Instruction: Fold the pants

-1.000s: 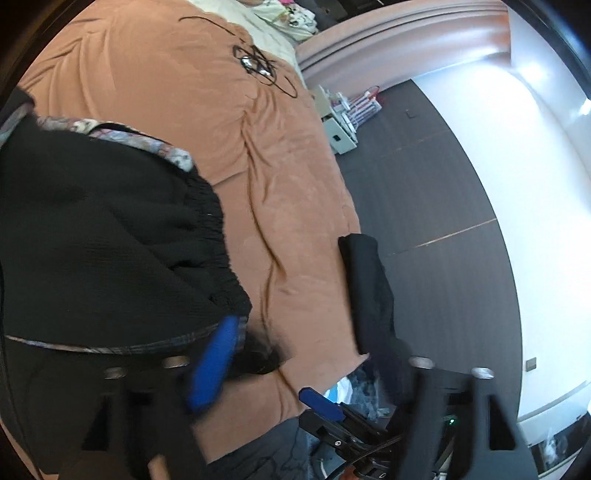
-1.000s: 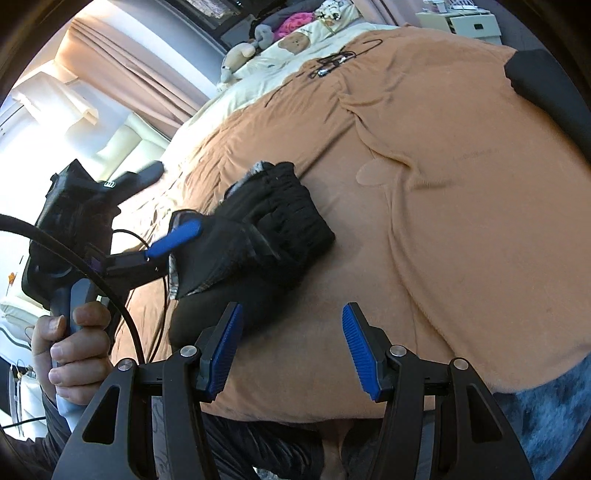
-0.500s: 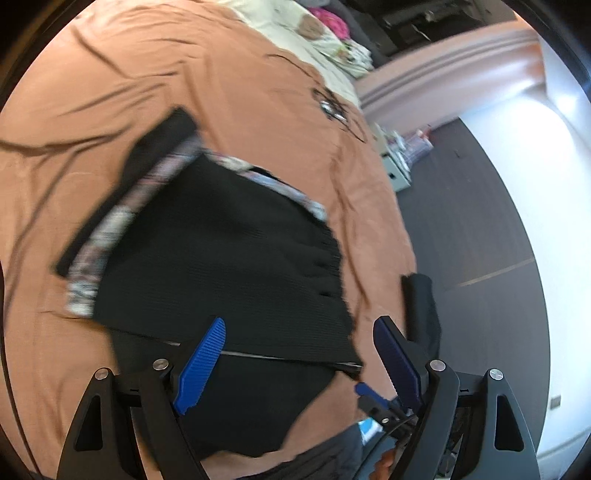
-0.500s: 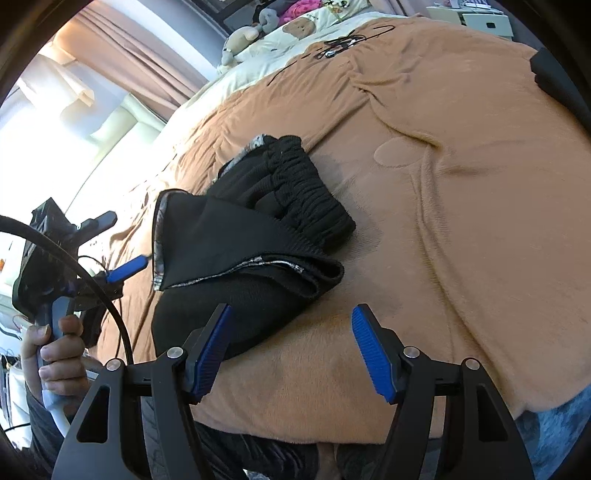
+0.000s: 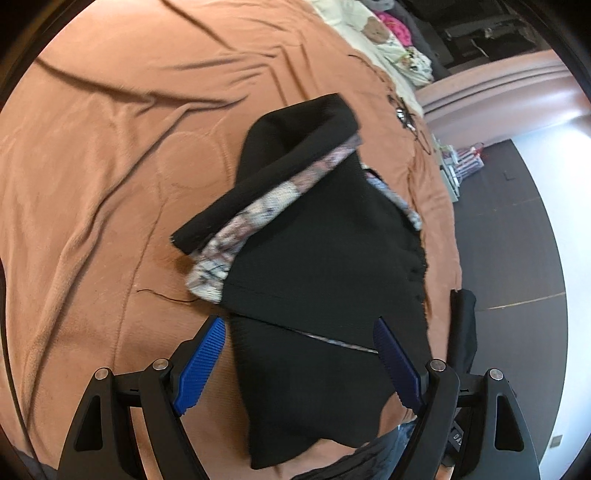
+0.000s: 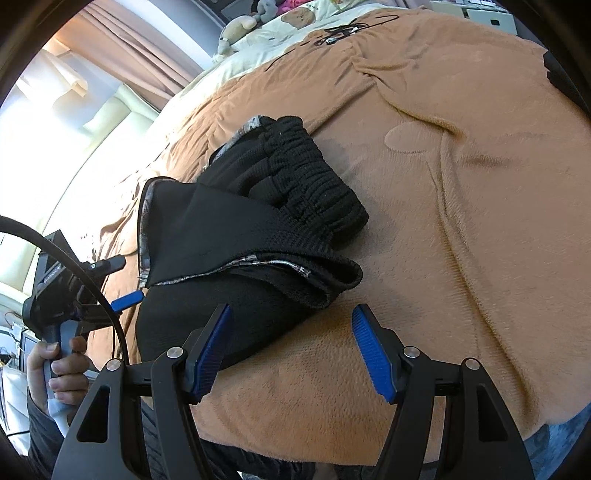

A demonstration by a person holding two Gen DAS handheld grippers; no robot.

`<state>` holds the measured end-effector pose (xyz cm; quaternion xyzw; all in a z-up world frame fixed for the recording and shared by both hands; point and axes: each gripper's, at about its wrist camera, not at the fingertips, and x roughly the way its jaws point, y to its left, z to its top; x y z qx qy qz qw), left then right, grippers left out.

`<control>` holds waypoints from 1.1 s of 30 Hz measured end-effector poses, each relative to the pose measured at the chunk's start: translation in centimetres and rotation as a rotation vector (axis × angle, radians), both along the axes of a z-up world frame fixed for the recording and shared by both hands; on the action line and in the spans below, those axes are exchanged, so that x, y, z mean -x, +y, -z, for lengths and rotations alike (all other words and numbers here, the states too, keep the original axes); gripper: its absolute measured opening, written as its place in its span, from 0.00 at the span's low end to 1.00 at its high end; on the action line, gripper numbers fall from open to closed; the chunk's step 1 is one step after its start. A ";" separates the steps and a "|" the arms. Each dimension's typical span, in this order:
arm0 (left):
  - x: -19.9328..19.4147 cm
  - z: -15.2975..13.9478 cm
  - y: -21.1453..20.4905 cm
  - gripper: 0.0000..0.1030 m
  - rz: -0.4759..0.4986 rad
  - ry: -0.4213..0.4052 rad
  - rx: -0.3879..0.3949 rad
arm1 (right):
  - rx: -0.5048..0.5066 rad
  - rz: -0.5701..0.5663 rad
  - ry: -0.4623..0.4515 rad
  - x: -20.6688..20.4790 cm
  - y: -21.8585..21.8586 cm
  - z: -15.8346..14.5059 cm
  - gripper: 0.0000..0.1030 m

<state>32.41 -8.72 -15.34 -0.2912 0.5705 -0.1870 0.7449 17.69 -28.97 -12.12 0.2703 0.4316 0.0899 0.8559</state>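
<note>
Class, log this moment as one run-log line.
left gripper: open, empty | right gripper: open, empty | black pants: folded, on brown blanket

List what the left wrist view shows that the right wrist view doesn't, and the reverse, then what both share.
Only the left wrist view shows the dark floor, the pale curved bed frame and the left tongs open over the pants.

Only the right wrist view shows the curtains, the plush toy, the hand gripping the other handle, and the right tongs, open.

Both show the black pants lying folded on the orange blanket.
</note>
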 end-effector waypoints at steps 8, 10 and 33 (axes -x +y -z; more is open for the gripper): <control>-1.6 2.4 0.1 0.81 -0.039 0.003 -0.006 | 0.018 0.006 0.018 -0.5 0.5 0.3 0.63; -2.2 3.1 0.4 0.81 -0.063 0.000 0.006 | 0.035 0.006 0.014 -0.8 0.7 0.2 0.63; -4.0 -4.7 -1.3 0.15 0.037 -0.213 -0.032 | 0.086 0.021 -0.098 1.1 -0.8 -0.9 0.10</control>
